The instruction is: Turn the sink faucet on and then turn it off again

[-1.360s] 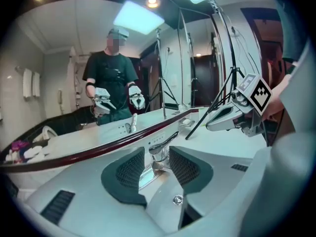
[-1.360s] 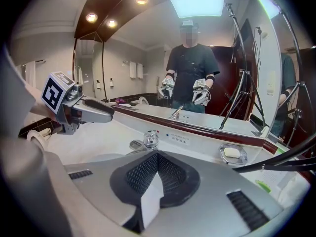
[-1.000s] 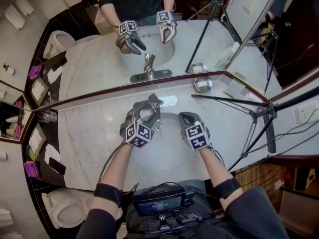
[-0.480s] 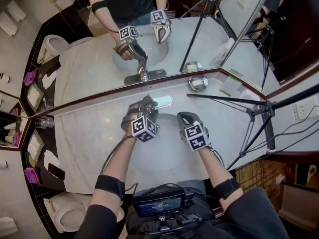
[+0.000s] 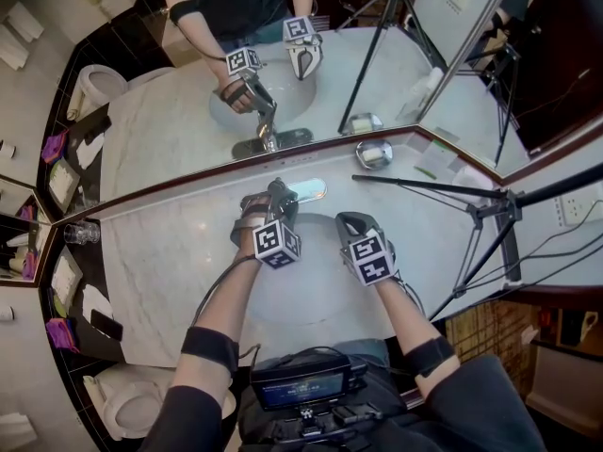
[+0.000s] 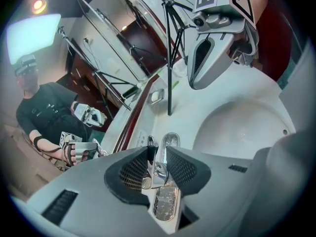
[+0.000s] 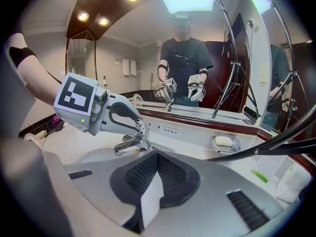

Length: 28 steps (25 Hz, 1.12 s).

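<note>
Left tongs (image 5: 274, 194) slid forward onto faucet since earlier, jaws just closing; now clamp faucet lever (image 6: 159, 171), ready to lift; right tongs (image 7: 157, 158) shut, empty, idle over sink (image 5: 311, 295).

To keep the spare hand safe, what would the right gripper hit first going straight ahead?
Probably the countertop behind the basin, just right of the faucet; depth is unclear.

Bathroom, hotel-style: marble vanity counter (image 5: 160, 262) with inset oval basin (image 5: 316, 295) and chrome faucet (image 7: 129, 141). Wall mirror (image 5: 160, 139) along the counter's full length. Soap dish (image 5: 374, 154) with bar, drinking glass (image 5: 83, 231) — toilet (image 5: 127, 403) beside the counter. Recessed ceiling lights (image 7: 102, 21).
</note>
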Tool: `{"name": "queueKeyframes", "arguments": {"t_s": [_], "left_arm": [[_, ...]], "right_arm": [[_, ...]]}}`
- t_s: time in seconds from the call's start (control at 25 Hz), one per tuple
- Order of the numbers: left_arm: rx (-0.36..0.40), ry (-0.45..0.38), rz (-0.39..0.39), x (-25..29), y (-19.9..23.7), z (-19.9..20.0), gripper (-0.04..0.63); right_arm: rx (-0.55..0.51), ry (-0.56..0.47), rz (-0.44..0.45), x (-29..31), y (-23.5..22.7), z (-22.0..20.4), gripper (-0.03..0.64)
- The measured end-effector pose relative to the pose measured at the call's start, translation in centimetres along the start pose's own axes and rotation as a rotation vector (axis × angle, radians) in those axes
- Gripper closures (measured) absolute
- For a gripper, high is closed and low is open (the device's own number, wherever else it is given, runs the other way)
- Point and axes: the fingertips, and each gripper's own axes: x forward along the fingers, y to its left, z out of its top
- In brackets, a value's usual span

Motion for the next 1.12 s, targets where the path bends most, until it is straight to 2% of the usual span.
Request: {"name": "queueKeyframes", "arguments": {"t_s": [0.2, 0.44, 0.64, 0.92, 1.12], "left_arm": [[-0.007, -0.002, 0.030, -0.1, -0.3, 0.0, 0.482], [0.024, -0.002, 0.043, 0.0, -0.8, 0.1, 0.482], [0.008, 0.011, 0.064, -0.6, -0.5, 0.2, 0.483], [0.060, 0.019, 0.059, -0.5, -1.2, 0.4, 0.483], [0.083, 0.024, 0.016, -0.2, -3.2, 0.7, 0.483]], "right_arm": [[-0.003, 0.006, 0.009, 0.4, 0.7, 0.0, 0.597], [-0.007, 0.007, 0.010, 0.6, 1.0, 0.2, 0.597], [-0.009, 0.009, 0.011, 0.6, 1.2, 0.3, 0.597], [-0.010, 0.008, 0.011, 0.7, 1.3, 0.2, 0.597], [-0.006, 0.009, 0.008, 0.4, 1.1, 0.2, 0.597]]}}
